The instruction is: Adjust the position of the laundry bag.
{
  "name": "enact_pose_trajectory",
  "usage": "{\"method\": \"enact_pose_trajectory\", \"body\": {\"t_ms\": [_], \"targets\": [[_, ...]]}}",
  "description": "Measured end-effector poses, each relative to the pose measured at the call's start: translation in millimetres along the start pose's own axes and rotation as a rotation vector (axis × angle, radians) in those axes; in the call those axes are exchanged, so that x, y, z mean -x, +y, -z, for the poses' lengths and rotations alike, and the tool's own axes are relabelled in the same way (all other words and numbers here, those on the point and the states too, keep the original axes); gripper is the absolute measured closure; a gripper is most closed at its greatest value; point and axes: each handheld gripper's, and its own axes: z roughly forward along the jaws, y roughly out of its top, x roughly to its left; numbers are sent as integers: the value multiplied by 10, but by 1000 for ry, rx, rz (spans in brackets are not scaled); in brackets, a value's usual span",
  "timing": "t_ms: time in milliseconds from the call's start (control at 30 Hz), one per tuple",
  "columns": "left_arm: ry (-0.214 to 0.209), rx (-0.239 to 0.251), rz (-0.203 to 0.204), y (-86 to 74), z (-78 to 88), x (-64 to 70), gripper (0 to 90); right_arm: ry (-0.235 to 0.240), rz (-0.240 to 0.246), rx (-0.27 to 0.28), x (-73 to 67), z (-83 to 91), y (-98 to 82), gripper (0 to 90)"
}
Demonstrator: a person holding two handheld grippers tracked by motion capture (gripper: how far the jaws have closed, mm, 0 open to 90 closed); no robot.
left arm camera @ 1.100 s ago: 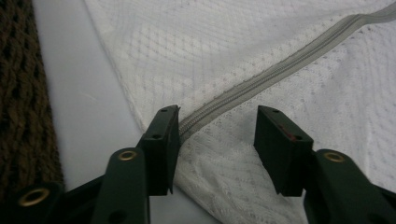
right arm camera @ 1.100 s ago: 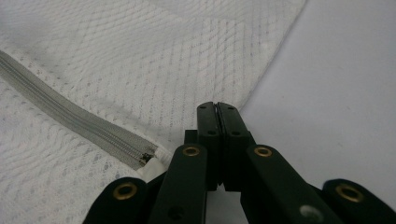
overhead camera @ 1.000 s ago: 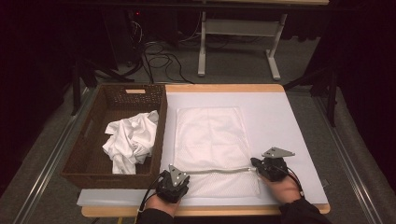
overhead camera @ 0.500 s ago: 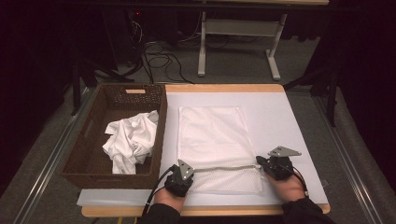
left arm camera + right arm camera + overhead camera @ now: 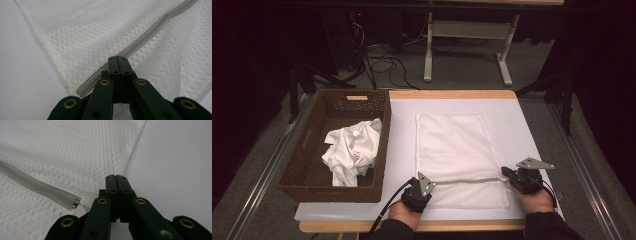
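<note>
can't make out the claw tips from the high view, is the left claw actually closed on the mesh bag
observer: yes, in the left gripper view the left claw is shut, tips together right on the grey zipper of the mesh bag.
operator: and the right one
observer: the right claw is shut too, at the bag's side edge, and seems to pinch it.
operator: where's the zipper pull
observer: the metal slider sits at the end of the zipper, just beside the right claw.
</note>
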Motion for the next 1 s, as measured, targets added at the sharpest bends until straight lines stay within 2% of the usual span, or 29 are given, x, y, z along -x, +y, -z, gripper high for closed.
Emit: {"method": "enact_pose_trajectory", "body": {"t_ms": [100,167,467,733,800,867,900,933,1000], "targets": [[-1,4,-5,18,-15,15,900,-3,-11,4,21,28,-6,900],[-1,0,-16,27,-26,30,900,-7,0,7,35,37,-18,900],[-15,-4,-22,16,-47,48,899,-8,-2,2,81,103,-69,900],[-7,-9,-25,-10,-20,78,894,7,-4,-8,79,64,-76,889],[-2,-3,-16,-16,-15,75,863,10,-2,-8,79,62,-78,861],[-25,13,6,-28,31,42,726,21,-9,19,96,89,-89,789],[-25,13,6,-28,31,42,692,21,-9,19,96,89,-89,789],[-30,32,9,-29,75,21,692,26,-17,26,103,103,-90,776],[-25,74,21,-28,185,-22,575,24,-45,67,135,187,-98,775]]}}
